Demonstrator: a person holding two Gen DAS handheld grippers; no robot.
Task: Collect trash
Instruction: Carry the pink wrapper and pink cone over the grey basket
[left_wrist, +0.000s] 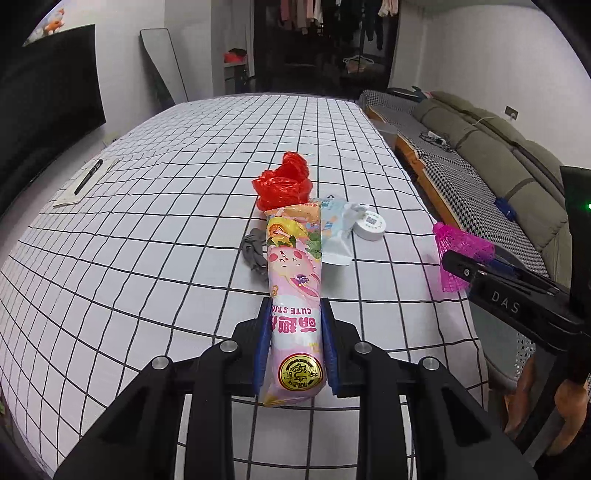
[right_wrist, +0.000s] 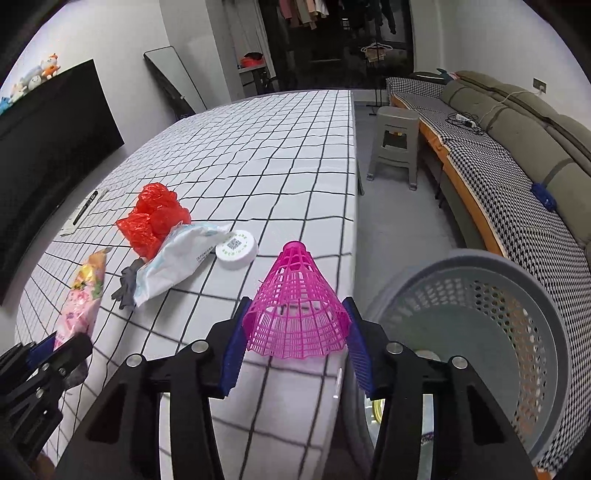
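My left gripper (left_wrist: 295, 317) is shut on a long pink snack wrapper (left_wrist: 295, 295), held above the checked table (left_wrist: 147, 240); the wrapper also shows in the right wrist view (right_wrist: 79, 302). My right gripper (right_wrist: 295, 325) is shut on a pink plastic shuttlecock (right_wrist: 295, 310), at the table's right edge beside the grey perforated bin (right_wrist: 498, 332). The shuttlecock also shows in the left wrist view (left_wrist: 460, 254). On the table lie a red plastic bag (right_wrist: 155, 218), a white-blue wrapper (right_wrist: 177, 262), a white round lid (right_wrist: 236, 249) and a grey crumpled scrap (right_wrist: 125, 284).
A pen on a paper (left_wrist: 86, 177) lies at the table's far left. A grey stool (right_wrist: 395, 144) stands beyond the table's right edge. A sofa with a houndstooth cover (right_wrist: 517, 206) runs along the right. A dark TV (right_wrist: 48, 147) is on the left.
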